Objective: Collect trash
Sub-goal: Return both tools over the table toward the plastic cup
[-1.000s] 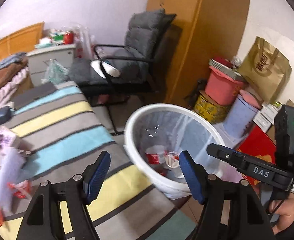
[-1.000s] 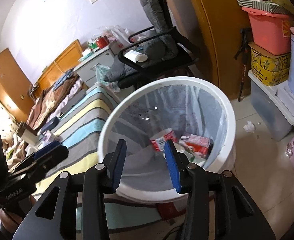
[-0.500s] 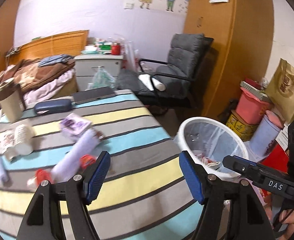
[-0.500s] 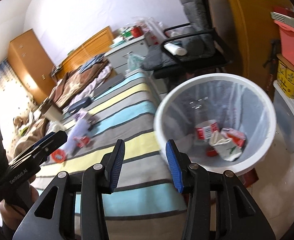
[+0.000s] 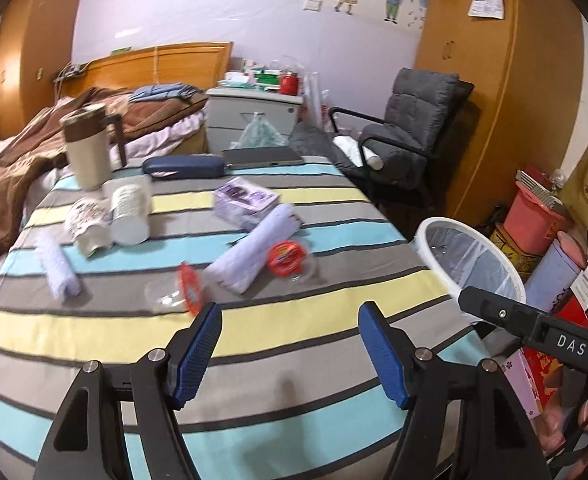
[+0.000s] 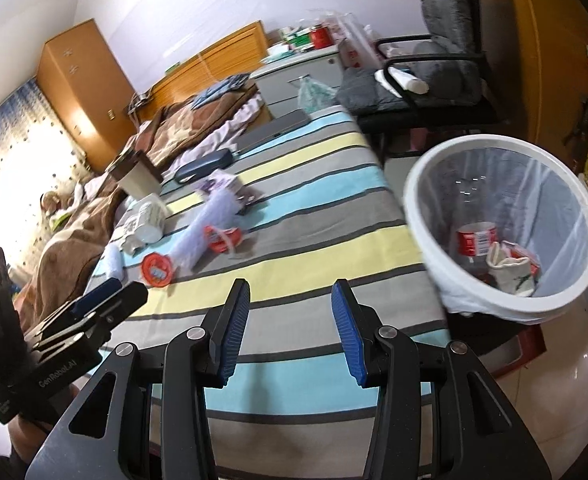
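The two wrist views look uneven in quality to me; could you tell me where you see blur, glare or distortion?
Left wrist view: fisheye bends the striped tablecloth into an arc, corners vignette black, the red-lidded cups are slightly smeared. Right wrist view: the window at left is blown out, the white trash bin rim and lavender roll show motion blur, while the blue fingers stay sharp.

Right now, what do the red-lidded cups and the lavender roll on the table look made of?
Red-lidded cups: apparently thin clear plastic, since the stripes show through the walls; glossy printed lids. Lavender roll: soft and matte, possibly fleecy cloth or paper; motion blur leaves it open.
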`<control>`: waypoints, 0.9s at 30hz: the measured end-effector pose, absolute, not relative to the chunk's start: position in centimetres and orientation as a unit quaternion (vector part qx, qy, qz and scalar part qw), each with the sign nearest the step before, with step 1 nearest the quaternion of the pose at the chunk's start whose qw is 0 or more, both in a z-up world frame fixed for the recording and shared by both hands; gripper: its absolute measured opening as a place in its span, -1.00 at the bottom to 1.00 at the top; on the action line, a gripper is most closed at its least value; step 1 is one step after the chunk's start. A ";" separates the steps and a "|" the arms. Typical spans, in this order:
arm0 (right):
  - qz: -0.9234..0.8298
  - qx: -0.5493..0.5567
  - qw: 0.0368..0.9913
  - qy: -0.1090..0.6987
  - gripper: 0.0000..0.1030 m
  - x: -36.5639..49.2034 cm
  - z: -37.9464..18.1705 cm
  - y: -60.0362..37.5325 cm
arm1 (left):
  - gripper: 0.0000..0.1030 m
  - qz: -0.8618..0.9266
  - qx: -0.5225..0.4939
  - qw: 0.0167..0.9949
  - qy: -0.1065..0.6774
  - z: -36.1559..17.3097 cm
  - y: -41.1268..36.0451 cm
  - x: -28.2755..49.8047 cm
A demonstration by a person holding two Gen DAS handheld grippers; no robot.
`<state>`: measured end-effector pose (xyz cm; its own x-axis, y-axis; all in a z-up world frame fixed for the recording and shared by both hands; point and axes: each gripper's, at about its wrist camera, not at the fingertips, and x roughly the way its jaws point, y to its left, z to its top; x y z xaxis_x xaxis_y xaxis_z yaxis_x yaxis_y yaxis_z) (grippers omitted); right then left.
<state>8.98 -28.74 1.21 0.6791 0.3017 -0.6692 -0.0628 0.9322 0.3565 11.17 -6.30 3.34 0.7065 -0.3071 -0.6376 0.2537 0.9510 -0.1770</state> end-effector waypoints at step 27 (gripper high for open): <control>0.123 0.097 0.893 0.421 0.00 13.2 0.1 -21.6 | 0.37 -0.127 -0.093 0.913 0.377 0.7 0.6 15.4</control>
